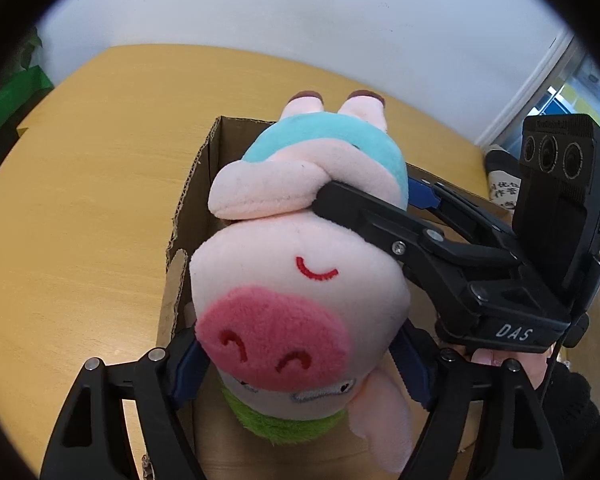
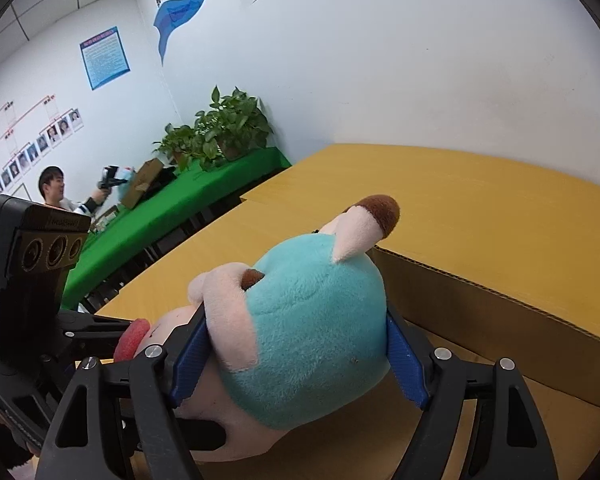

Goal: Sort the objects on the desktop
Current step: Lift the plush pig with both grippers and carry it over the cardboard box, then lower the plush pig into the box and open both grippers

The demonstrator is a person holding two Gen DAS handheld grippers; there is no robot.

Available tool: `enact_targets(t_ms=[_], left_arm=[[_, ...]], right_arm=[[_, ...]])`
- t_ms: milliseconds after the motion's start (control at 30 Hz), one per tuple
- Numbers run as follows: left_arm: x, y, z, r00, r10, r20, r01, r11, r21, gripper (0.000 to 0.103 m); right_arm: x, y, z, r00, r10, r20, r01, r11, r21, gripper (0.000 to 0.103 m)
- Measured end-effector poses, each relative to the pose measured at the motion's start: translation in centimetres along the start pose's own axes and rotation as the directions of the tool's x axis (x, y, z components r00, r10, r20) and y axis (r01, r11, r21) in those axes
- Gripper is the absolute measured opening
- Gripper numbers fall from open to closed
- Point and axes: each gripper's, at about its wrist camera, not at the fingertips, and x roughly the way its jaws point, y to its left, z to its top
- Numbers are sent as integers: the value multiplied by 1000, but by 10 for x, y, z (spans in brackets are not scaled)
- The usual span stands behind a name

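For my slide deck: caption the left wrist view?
Two grippers hold a pink plush pig over an open cardboard box.

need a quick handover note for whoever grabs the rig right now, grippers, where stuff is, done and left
Left hand-held gripper: shut on the pig plush's head.
Right hand-held gripper: shut on the plush's teal body.
Position: plush held by both, upside down in the left wrist view, over the open cardboard box on the wooden table.
Done: plush picked up and brought to the box.
Left: lower it in, open both grippers, pull back. A black and white cup sits behind the box; it may need sorting too.
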Motion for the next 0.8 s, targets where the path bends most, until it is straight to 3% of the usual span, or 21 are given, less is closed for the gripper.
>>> enact_targets(t_ms=[167,200,300,433,667,800], left_arm=[[-5,-3,-7,995,102,-21,-102,995,-16,81],[-7,-2,-10,994,103,-21,-104,994,-21,80],[-23,0,-22,997,83,5,-82,996,-46,80],[-45,-4,-43,993,112,24,-112,993,-27,80],[-57,13,-61,995,100,26,-98,993,-69,80],[-64,43,-55,996,85,37,-82,994,-72,80]], right_arm=[[13,-2,-6,1000,-8,-5,7,1000,-10,83],[19,-4,-11,999,-33,-27,32,999,-12,81],[21,-3,-20,1000,-5,-29,5,1000,-3,82],[31,9,-27,998,-18,-66,15,999,-39,94],[23,7,-21,995,-18,-103,17,1000,-5,94],[-21,-7,0,998,66,8,-66,992,108,97]])
